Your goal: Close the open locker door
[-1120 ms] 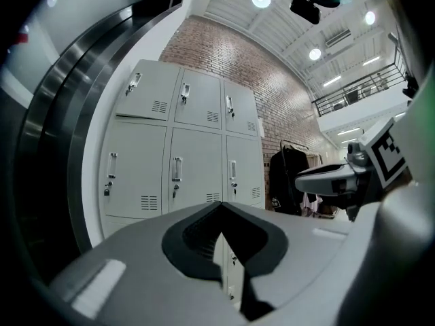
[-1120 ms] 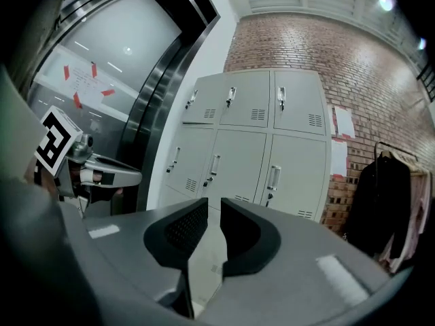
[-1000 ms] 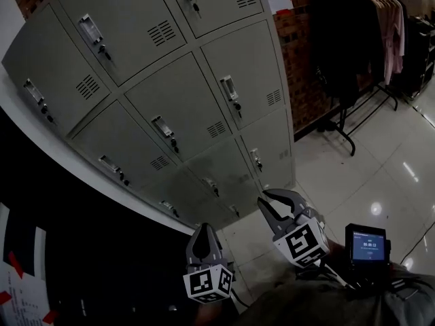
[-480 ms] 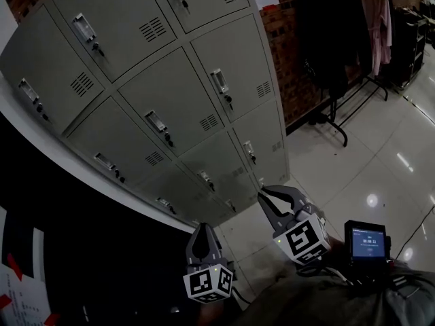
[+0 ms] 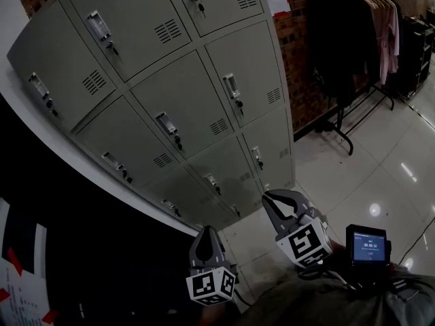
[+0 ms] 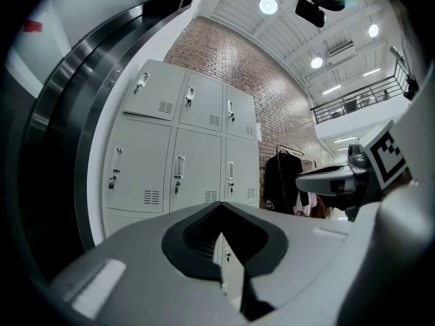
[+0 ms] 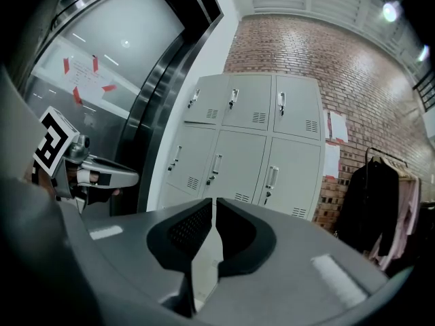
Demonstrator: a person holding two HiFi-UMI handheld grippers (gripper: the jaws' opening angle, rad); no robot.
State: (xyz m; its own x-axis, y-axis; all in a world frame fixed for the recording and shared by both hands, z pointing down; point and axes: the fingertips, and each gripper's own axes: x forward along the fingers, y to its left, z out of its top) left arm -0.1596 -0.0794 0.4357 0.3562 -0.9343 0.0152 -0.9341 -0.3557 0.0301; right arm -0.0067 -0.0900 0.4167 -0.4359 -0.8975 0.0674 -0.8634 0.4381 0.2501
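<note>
I held the left gripper [image 5: 206, 231] closed, the right gripper [image 5: 273, 198] just closing on nothing, well short of the lockers [image 5: 136, 32], whose light, stiff metal doors [image 5: 248, 63] all looked shut; I judged a push beside a latch [image 5: 231, 87] best.

Unit: locker bank [image 5: 146, 60], pale grey steel, 3 cols, several rows.
Doors: all visible ones shut, flush w/ frame, e.g. mid door [image 5: 187, 111].
Fittings per door: recessed handle [image 5: 231, 85], key lock [image 5: 238, 104] just below, louvre vent [image 5: 274, 96] at lower corner.
Posn: upright, back to brick wall [image 5: 299, 53].
</note>
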